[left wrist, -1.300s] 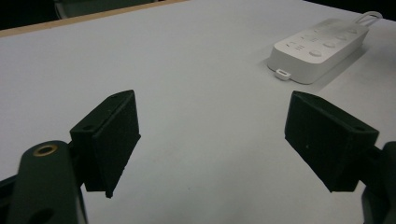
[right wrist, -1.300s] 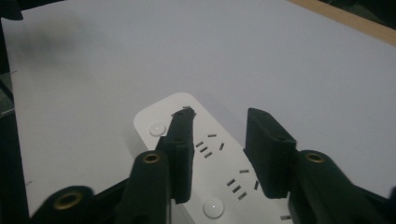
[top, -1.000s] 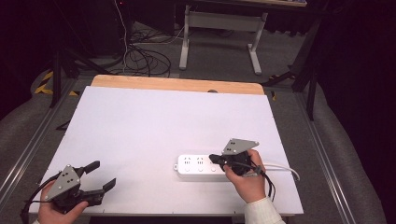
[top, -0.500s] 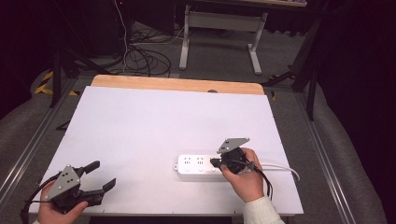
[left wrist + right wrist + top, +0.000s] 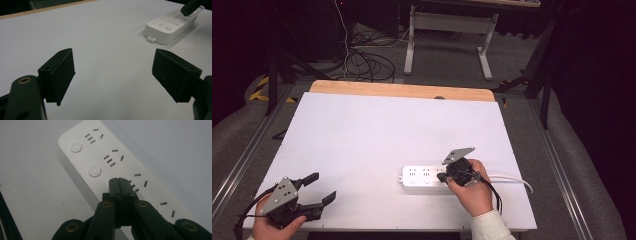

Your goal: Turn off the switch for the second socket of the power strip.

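A white power strip [image 5: 424,177] lies on the white table top [image 5: 377,135], right of centre near the front, its cable [image 5: 512,178] running off to the right. My right gripper [image 5: 443,177] is shut, its tips pressed together and down at the strip's right part. In the right gripper view the joined tips [image 5: 118,180] sit over the third row of the power strip [image 5: 110,157], where the round buttons [image 5: 94,170] line up; whether they touch it I cannot tell. My left gripper [image 5: 322,188] rests open at the front left corner, nothing between its jaws. From there the power strip [image 5: 170,26] lies far ahead.
A wooden strip [image 5: 402,91] edges the table's far side. Beyond it on the floor are tangled cables [image 5: 367,62] and a white desk frame [image 5: 452,35]. Metal rails [image 5: 562,165] run along both sides of the table.
My right gripper has tipped further downward onto the strip's right part and shifted slightly left. The left gripper has stayed where it was.
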Demonstrator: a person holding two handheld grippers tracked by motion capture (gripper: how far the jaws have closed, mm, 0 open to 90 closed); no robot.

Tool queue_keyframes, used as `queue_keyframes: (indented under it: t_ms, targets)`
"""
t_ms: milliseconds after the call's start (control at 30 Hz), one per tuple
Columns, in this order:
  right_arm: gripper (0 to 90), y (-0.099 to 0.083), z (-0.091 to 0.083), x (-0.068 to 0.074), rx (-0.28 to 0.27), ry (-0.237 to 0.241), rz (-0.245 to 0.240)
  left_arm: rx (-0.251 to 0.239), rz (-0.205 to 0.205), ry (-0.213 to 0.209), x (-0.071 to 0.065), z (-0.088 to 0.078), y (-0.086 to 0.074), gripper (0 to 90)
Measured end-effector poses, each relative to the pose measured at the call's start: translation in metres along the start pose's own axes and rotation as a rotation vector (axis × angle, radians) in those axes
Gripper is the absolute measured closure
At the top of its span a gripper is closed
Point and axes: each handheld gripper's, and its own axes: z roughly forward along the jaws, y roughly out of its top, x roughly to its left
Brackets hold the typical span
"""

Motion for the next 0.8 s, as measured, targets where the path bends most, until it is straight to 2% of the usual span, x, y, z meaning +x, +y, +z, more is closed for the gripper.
queue_keyframes:
  t_ms: [333, 800]
  targets:
    - [90.0, -0.0001, 0.0026, 0.0005, 0.025, 0.004, 0.004, 0.001, 0.006, 0.003, 0.0002, -0.0002, 0.0002, 18.9]
    - [90.0, -0.0007, 0.0057, 0.0013, 0.028, -0.013, 0.0, -0.002, -0.001, 0.002, -0.0001, -0.0005, 0.0001, 18.9]
